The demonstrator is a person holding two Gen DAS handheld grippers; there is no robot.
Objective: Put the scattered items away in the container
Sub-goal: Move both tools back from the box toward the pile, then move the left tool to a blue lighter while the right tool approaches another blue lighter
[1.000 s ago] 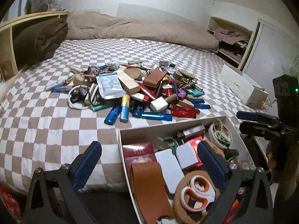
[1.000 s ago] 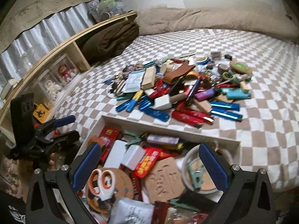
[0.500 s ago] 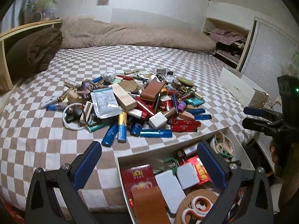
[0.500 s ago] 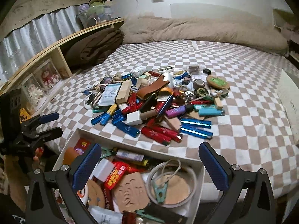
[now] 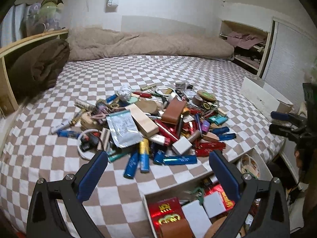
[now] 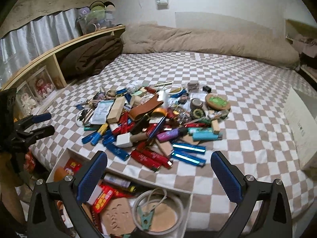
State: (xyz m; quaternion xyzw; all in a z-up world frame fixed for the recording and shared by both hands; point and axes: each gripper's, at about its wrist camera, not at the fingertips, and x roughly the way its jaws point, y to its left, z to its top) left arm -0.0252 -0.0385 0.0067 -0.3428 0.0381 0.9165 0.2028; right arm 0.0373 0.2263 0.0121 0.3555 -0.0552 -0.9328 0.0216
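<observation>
A pile of scattered items (image 5: 158, 123) (image 6: 150, 119) lies mid-bed on the checked sheet: lighters, a brown leather case (image 5: 174, 109) (image 6: 146, 109), a wooden block (image 5: 143, 122), a white block (image 5: 181, 144), a foil packet (image 5: 123, 128). The white container (image 5: 178, 184) (image 6: 148, 180) sits at the bed's near edge, holding red packets, white blocks and a cable coil. My left gripper (image 5: 157, 168) hangs open above the sheet, between pile and container. Over the container's far rim my right gripper (image 6: 158, 168) stands open too. Neither holds anything.
A white cardboard box (image 5: 263, 99) (image 6: 301, 127) lies on the bed's right side. A brown blanket (image 5: 37, 65) (image 6: 91, 55) fills the wooden shelf on the left. A beige duvet (image 5: 148, 43) runs along the far wall. Bare sheet surrounds the pile.
Both views have tilted up and forward: the container has slid toward the bottom edge and the pile now sits central. Both grippers stayed open.
</observation>
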